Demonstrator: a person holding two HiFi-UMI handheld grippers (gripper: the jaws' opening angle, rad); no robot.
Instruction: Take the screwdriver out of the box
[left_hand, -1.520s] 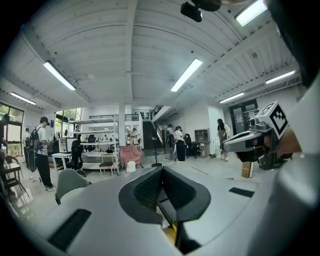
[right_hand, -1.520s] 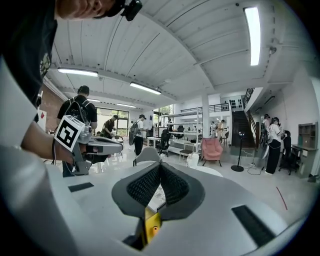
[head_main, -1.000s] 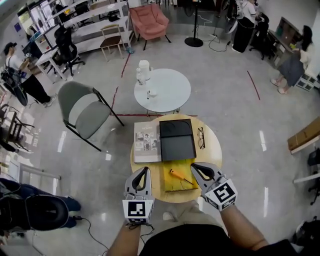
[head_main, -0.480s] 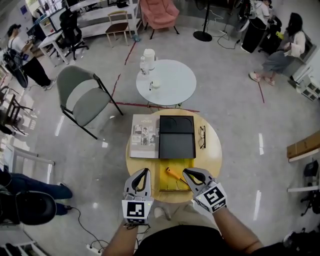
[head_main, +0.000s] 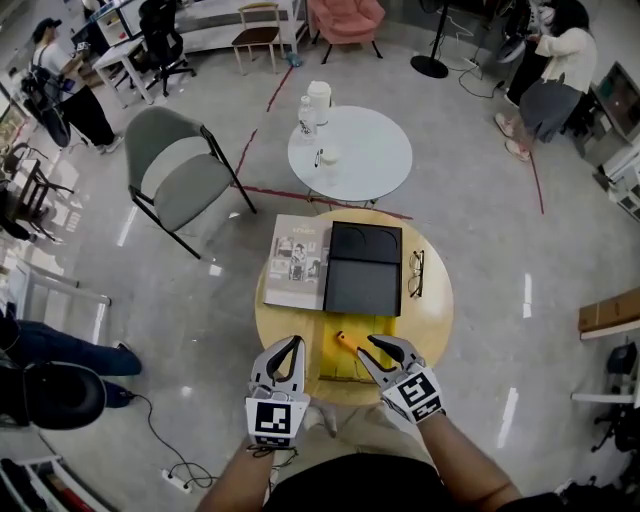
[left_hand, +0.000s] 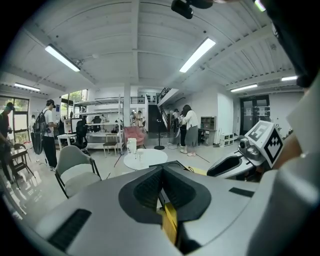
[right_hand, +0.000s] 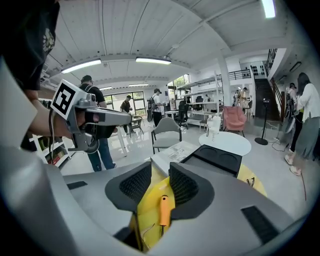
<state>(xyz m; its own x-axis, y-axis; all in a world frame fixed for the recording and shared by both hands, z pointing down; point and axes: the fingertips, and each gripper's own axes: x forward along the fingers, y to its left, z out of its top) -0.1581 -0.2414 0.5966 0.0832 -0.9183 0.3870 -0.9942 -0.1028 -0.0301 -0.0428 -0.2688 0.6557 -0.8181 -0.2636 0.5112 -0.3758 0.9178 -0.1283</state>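
Observation:
An orange-handled screwdriver (head_main: 347, 343) (right_hand: 163, 210) lies in a shallow yellow box (head_main: 352, 367) (right_hand: 146, 207) at the near edge of a round wooden table (head_main: 435, 318). My right gripper (head_main: 370, 350) (right_hand: 160, 183) hovers over the box's right side, just above the screwdriver. Its jaws have just been opening and now stand apart; the handle shows below the gap, untouched by the pads. My left gripper (head_main: 291, 344) (left_hand: 161, 186) is shut and empty at the box's left edge, with a sliver of the yellow box (left_hand: 170, 222) visible beneath it.
Behind the yellow box lie a black two-part tray (head_main: 365, 268), a magazine (head_main: 297, 262) to its left and glasses (head_main: 415, 272) to its right. Beyond stand a white round table (head_main: 352, 160) and a grey folding chair (head_main: 180, 180). People stand farther off.
Both grippers have come down toward the table, the right one farther and closer to the screwdriver. The right jaws have parted. The screwdriver lies where it was in the box.

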